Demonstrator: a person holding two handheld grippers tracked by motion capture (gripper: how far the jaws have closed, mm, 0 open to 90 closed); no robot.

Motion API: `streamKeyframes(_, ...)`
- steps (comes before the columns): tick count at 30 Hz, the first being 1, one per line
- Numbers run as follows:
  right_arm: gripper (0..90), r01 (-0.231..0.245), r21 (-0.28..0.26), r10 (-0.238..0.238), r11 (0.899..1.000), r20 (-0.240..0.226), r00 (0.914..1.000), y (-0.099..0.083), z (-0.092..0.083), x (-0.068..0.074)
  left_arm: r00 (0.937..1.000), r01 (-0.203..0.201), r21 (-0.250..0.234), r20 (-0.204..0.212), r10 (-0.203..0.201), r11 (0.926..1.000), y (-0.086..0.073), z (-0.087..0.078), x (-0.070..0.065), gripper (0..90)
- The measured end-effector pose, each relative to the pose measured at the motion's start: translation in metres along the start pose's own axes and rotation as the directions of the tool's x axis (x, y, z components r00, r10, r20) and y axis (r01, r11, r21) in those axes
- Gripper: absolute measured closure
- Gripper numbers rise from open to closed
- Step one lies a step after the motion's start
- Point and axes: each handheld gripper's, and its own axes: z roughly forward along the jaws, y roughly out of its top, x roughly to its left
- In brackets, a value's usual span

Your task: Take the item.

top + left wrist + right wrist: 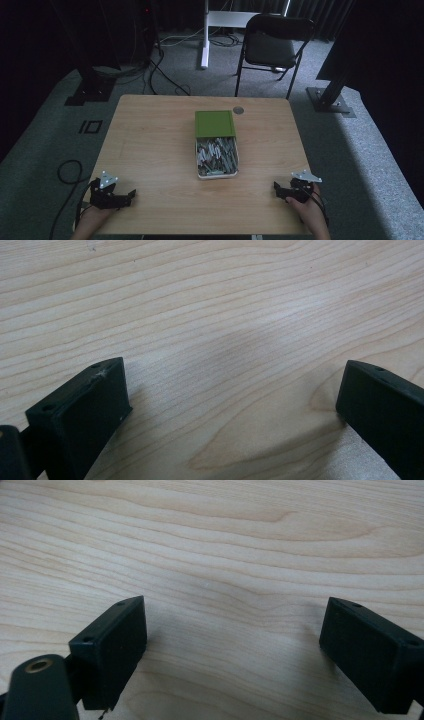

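Now we see the left gripper (131,193) at the lower left of the high view and the right gripper (275,187) at the lower right, both low over the wooden table (150,150). Each has its jaws spread wide with only bare wood between them. Well apart from both, the white tray of small metal parts (217,157) sits mid-frame, touching a green box (214,123) above it.

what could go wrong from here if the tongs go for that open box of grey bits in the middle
The box is packed with small grey pieces lying jumbled, so wide-open tongs may catch several or spill some onto the table. The green lid sits half slid off at the far end; a nudge could shift it. Both left tongs and right tongs converging there might collide.
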Motion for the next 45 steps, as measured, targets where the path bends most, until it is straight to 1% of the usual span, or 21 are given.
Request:
streamKeyframes(7,11.4,-0.006,0.001,0.006,1.000,0.008,0.9999,0.000,0.000,0.001,1.0000,-0.002,0.000,0.002,0.002,1.0000,0.000,0.000,0.000,1.2)
streamKeyframes(13,11.5,-0.011,0.016,0.010,1.000,0.016,0.9998,0.002,0.000,0.002,1.0000,-0.002,0.001,0.002,0.002,1.0000,0.000,0.000,0.000,1.3)
streamKeyframes(16,11.6,0.008,0.027,-0.008,1.000,0.026,0.9996,0.005,-0.001,0.004,1.0000,-0.002,0.000,0.002,0.002,1.0000,0.000,0.000,0.000,1.3)
streamKeyframes(19,11.6,0.011,0.018,-0.012,1.000,0.027,0.9996,0.009,-0.004,0.006,1.0000,-0.002,0.000,0.002,0.002,1.0000,0.000,0.000,0.000,1.3)
streamKeyframes(22,11.8,0.006,-0.001,-0.006,1.000,0.027,0.9996,0.016,-0.008,0.007,1.0000,-0.002,0.000,0.002,0.002,1.0000,0.000,0.000,0.000,1.3)
streamKeyframes(24,11.8,0.010,-0.011,-0.010,1.000,0.027,0.9996,0.022,-0.011,0.009,1.0000,-0.002,0.000,0.002,0.002,1.0000,0.000,0.000,0.000,1.3)
streamKeyframes(33,11.9,0.023,-0.071,-0.023,0.997,0.003,0.9997,0.046,-0.026,0.017,1.0000,-0.002,0.000,0.002,0.002,1.0000,0.000,0.000,0.000,1.2)
streamKeyframes(36,11.9,0.030,-0.092,-0.030,0.995,-0.004,0.9995,0.055,-0.032,0.022,1.0000,0.000,-0.001,0.002,0.000,1.0000,0.000,0.000,0.000,1.3)
streamKeyframes(38,13.8,0.038,-0.111,-0.040,0.993,-0.013,0.9991,0.061,-0.035,0.025,1.0000,0.000,-0.001,0.002,0.000,1.0000,0.000,0.000,0.000,1.3)
streamKeyframes(45,13.8,0.053,-0.157,-0.060,0.986,-0.042,0.9973,0.080,-0.046,0.038,1.0000,0.000,0.001,0.002,0.000,1.0000,0.000,0.000,0.000,1.2)
